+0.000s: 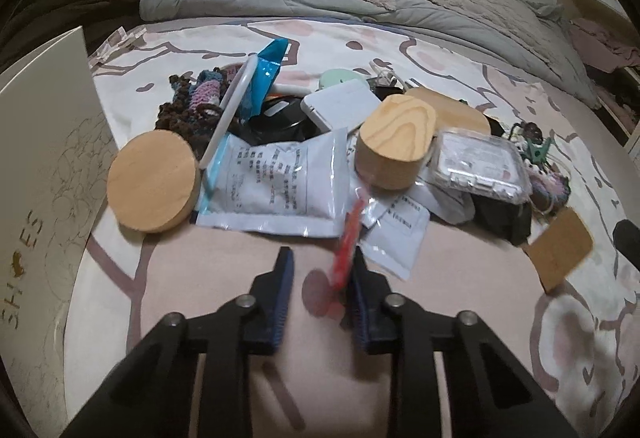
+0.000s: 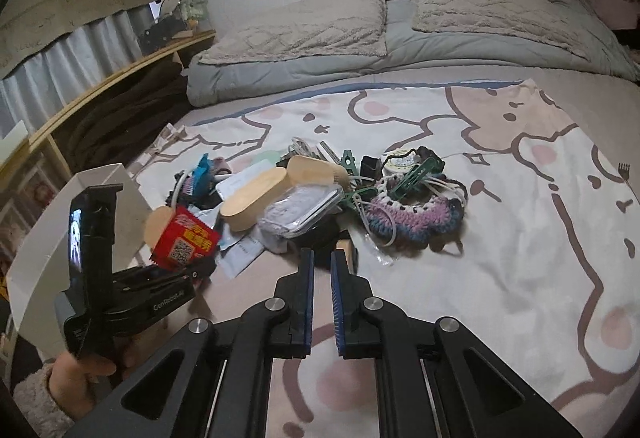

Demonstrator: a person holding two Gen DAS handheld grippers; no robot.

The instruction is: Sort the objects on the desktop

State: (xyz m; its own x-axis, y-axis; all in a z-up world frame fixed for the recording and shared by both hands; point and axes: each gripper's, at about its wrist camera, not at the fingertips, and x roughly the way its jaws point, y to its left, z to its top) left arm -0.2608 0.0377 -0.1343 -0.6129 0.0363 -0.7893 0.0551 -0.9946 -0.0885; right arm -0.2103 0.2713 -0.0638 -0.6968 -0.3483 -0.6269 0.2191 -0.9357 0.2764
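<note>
With the left tool [image 2: 192, 270] pinching the red sachet [image 2: 186, 243] by its lower edge, and the right tool [image 2: 322, 262] pressed together empty, carry the sachet steadily left to the white box [image 2: 28, 258], since that thin-edged grip could slip.

bare bedspread [image 2: 520, 258] right, clutter pile [image 2: 304, 194] centre, white box [image 2: 36, 250] left

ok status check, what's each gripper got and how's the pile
Left gripper shut on red packet, lifted. Right gripper shut, empty. Pile still heaped on bedspread, white box beside it.
</note>
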